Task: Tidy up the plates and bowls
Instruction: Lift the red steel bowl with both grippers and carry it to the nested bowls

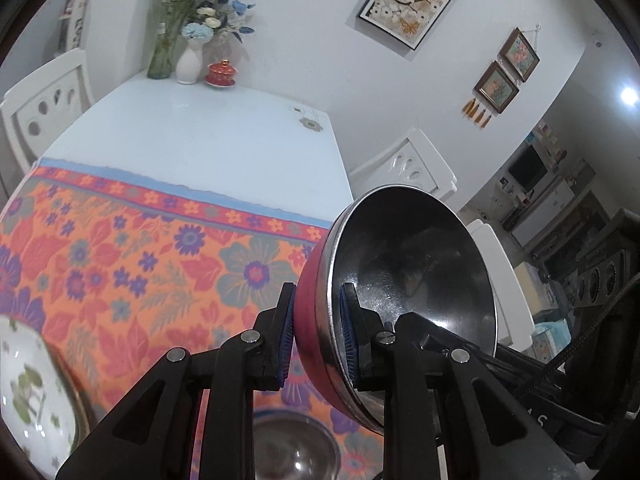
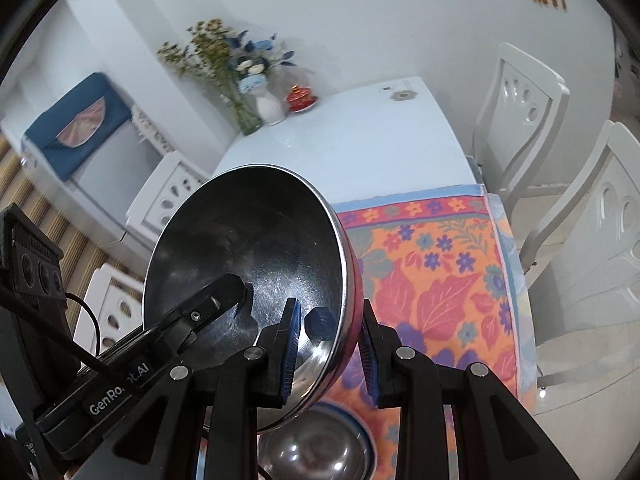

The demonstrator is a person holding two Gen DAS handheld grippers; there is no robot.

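Both grippers clamp one red-sided steel bowl (image 1: 416, 280) by its rim, held tilted above the table (image 1: 192, 120). Left gripper (image 1: 318, 336): one pad on the red outer wall, the other inside the polished bowl. Right gripper (image 2: 330, 354): same pinch on the opposite rim, its jaws narrow around the wall. Below, a second steel bowl (image 2: 316, 444) sits on the floral cloth (image 1: 120, 264). White flowered plate (image 1: 32, 396) lies at the left edge of the left wrist view.

Gleaming as polished, faintly scratched metal inside the bowl (image 1: 416, 264), showing matt red outside; lying as printed woven cloth (image 1: 132, 256) over a glossy table (image 1: 192, 128).
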